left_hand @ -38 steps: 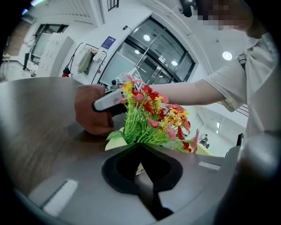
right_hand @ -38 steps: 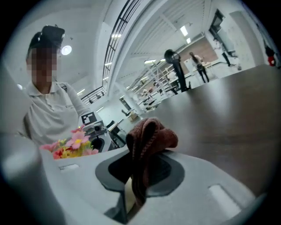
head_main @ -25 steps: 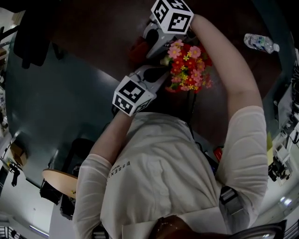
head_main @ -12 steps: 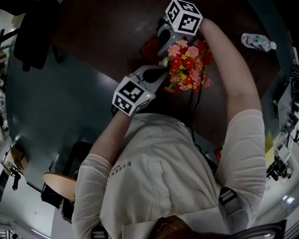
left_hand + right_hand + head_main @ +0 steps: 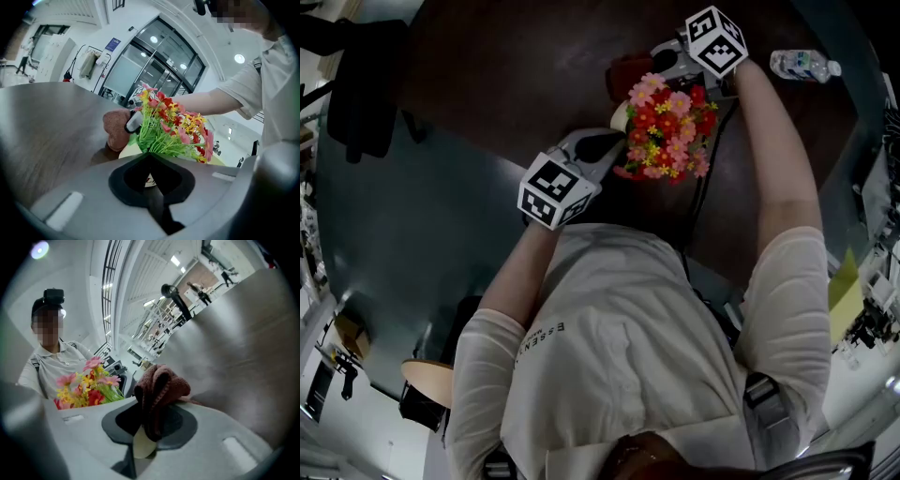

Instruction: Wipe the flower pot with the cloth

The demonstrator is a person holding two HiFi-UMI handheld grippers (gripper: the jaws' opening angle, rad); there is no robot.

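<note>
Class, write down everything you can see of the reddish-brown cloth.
The reddish-brown cloth looks like soft knitted fabric, bunched into a thick wad. The right hand-held gripper is shut on its lower part; the rest bulges past the jaws. It sits beside the cream flower pot, on the side away from the person; contact with the pot is unclear.

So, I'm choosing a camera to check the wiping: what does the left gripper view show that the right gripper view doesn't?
Only the left gripper view: the left gripper shut on the cream flower pot at its rim, with the cloth against the pot's far side. Only the right gripper view: the right gripper shut on the bunched cloth, seen close up; a pale patch under it may be the pot. Both: the flowers, the cloth and the brown table.
</note>
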